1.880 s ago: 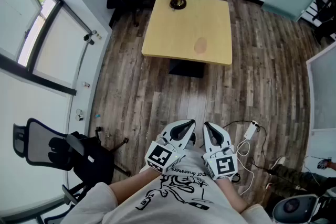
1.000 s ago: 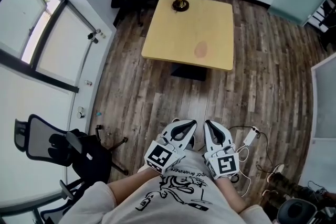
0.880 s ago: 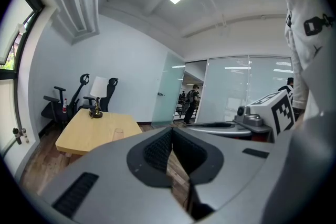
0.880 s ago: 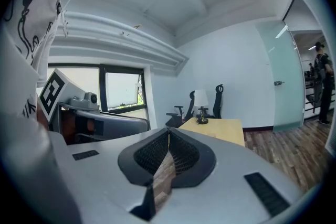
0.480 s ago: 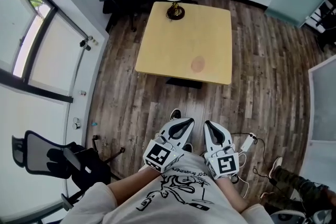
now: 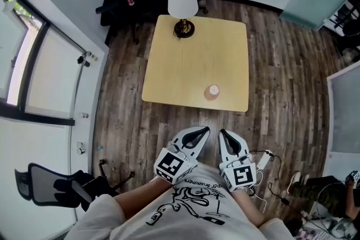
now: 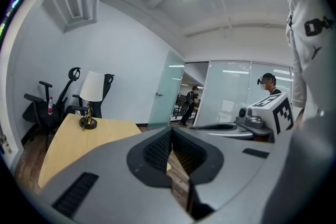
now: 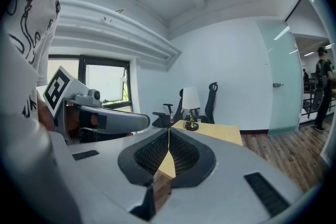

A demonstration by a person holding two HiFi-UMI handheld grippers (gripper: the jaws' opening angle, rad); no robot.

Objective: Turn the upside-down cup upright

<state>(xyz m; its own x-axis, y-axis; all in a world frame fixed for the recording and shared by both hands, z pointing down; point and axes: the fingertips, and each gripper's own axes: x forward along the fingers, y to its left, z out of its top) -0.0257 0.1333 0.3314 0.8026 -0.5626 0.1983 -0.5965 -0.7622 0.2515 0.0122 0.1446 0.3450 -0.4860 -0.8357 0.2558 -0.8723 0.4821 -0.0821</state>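
cup: small, pale pinkish, round from above, on table | left tongs: together, empty | right tongs: together, empty

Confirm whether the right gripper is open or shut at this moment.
Shut. In the right gripper view, the right gripper has its jaws meeting along one thin line, with nothing held between them.

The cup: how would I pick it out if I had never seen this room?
Find the square pale wooden table on the plank floor. The cup stands alone near its front edge, towards the person. It is small, round and pinkish, unlike the tall white-shaded lamp at the far edge.
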